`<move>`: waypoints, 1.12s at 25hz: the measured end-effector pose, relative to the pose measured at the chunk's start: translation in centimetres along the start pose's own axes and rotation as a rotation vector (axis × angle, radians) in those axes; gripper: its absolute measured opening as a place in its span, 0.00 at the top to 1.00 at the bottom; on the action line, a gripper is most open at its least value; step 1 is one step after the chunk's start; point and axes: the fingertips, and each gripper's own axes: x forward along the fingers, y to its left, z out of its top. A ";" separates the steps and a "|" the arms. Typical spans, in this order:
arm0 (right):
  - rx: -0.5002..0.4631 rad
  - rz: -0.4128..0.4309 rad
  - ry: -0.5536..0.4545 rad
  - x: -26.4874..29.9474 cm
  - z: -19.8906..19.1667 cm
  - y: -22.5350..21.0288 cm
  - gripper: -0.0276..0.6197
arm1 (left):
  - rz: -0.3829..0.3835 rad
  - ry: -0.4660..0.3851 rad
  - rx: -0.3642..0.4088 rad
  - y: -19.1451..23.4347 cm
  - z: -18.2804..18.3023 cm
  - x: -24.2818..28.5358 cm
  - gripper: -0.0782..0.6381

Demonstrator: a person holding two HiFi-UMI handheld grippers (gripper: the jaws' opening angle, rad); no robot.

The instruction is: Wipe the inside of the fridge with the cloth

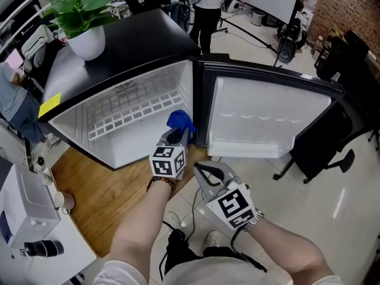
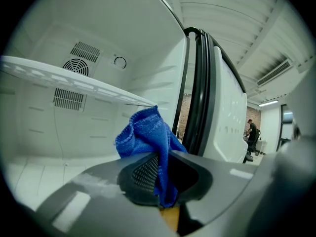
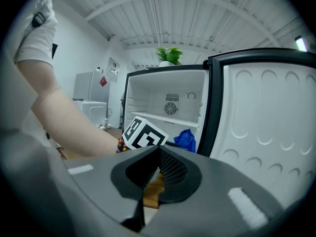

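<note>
A small black fridge (image 1: 136,46) stands open, its white inside (image 1: 119,123) crossed by a wire shelf (image 1: 127,111). My left gripper (image 1: 176,136) is shut on a blue cloth (image 1: 180,122), bunched above the jaws at the fridge's mouth, near the lower right of the opening. In the left gripper view the blue cloth (image 2: 148,142) hangs between the pads, with the shelf (image 2: 74,83) and back vents (image 2: 84,51) beyond. My right gripper (image 1: 205,171) is shut and empty, lower and to the right, outside the fridge. The right gripper view shows the cloth (image 3: 186,139) and open fridge (image 3: 165,102).
The fridge door (image 1: 267,117) swings open to the right, white lining facing me. A potted plant (image 1: 83,22) sits on top of the fridge. A white counter (image 1: 35,218) with a small cup is at lower left. An office chair (image 1: 320,147) stands behind the door. People stand far back.
</note>
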 end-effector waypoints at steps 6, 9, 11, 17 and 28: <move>0.046 -0.002 0.035 -1.0 -1.0 -1.7 0.95 | -0.038 -0.016 0.036 -1.3 0.9 -2.9 0.83; 0.065 -0.005 0.044 -1.4 -1.1 -3.2 0.95 | -0.069 -0.027 0.045 -2.1 1.6 -5.0 0.83; 0.075 -0.006 0.045 -1.7 -1.0 -4.3 0.93 | -0.108 -0.036 0.050 -3.1 2.2 -6.3 0.83; 0.133 0.031 0.014 -1.8 0.0 -6.5 0.90 | -0.274 -0.062 0.014 -7.0 4.1 -10.0 0.83; 0.328 0.332 -0.036 -2.1 1.9 -5.4 0.71 | -0.546 -0.071 -0.055 -12.7 7.2 -14.9 0.83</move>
